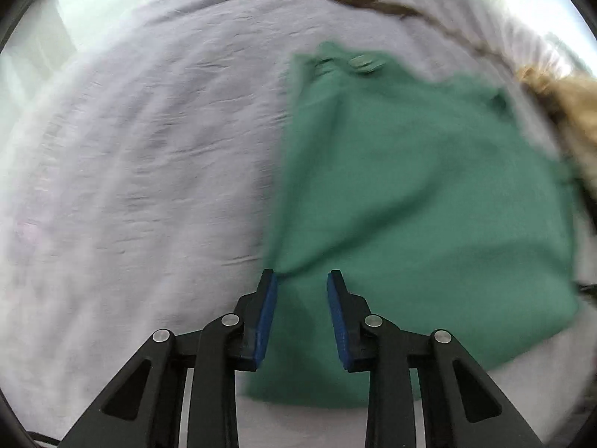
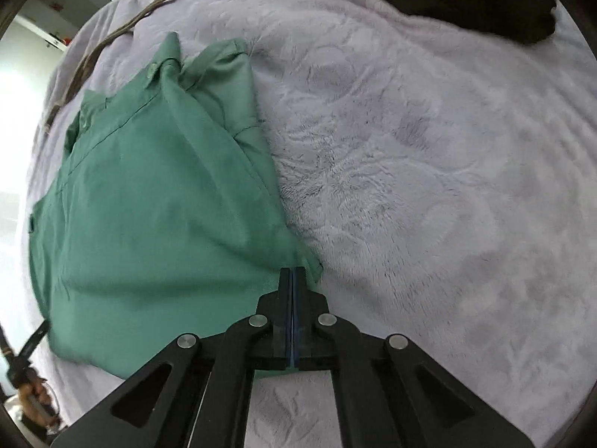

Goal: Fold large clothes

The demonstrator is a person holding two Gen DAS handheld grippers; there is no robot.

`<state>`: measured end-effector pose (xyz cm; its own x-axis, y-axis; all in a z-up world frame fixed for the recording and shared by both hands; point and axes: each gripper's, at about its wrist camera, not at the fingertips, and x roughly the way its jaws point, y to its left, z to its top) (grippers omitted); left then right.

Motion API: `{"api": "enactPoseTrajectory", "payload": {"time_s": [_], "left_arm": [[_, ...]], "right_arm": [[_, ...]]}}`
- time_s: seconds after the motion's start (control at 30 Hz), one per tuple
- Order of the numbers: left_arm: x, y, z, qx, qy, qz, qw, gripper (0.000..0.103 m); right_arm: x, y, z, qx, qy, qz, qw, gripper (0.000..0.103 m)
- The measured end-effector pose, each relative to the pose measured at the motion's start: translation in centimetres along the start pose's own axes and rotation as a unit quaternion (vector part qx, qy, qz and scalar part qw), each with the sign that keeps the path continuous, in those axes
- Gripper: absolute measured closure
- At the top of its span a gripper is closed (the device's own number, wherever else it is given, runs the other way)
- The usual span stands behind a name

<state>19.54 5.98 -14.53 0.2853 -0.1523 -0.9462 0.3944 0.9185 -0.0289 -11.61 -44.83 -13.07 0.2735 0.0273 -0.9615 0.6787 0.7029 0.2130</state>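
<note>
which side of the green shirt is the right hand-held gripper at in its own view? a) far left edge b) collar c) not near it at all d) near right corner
d: the right hand-held gripper, jaws together, sits at the green shirt's near right corner, by the lilac blanket.

**Bed, with items lying on it**

Bed: covered in a pale lilac plush blanket. On it: one green shirt, partly folded; one brown cord beyond the collar; one dark garment at the far edge.

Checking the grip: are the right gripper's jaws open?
No, the right gripper has its pads pressed together at the green shirt's corner.
</note>
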Motion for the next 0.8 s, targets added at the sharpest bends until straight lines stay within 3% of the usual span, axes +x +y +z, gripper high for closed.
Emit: {"api": "enactPoseTrajectory", "payload": {"time_s": [0.13, 0.23, 0.37, 0.5, 0.6, 0.8], "left_arm": [[-1.6, 2.3, -0.6, -0.036, 0.016, -0.014, 0.9991, 0.068], [-3.8, 2.7, -0.6, -0.039, 0.005, 0.001, 0.9992, 0.068], [-5.1, 2.9, -0.3, -0.052, -0.009, -0.020, 0.9984, 0.068], [-2.7, 1.9, -0.6, -0.047, 0.010, -0.012, 0.9988, 0.068], [-0.7, 2.6, -1.9, -0.052, 0.041, -0.012, 0.9977, 0.068], [-2.3, 4.0, -3.5, -0.051, 0.056, -0.011, 0.9971, 0.068]], "right_arm": [[-1.9, 2.5, -1.2, -0.009, -0.009, 0.001, 1.000, 0.103], [-3.2, 5.0, -2.3, -0.033, -0.024, 0.009, 0.999, 0.103], [-1.5, 8.2, -3.3, -0.070, -0.011, 0.006, 0.997, 0.103], [1.0, 7.6, -4.4, -0.062, 0.015, -0.025, 0.998, 0.101], [0.2, 6.2, -4.3, -0.030, 0.020, -0.020, 0.999, 0.100], [-2.4, 6.0, -6.0, -0.017, 0.030, -0.027, 0.999, 0.100]]}}
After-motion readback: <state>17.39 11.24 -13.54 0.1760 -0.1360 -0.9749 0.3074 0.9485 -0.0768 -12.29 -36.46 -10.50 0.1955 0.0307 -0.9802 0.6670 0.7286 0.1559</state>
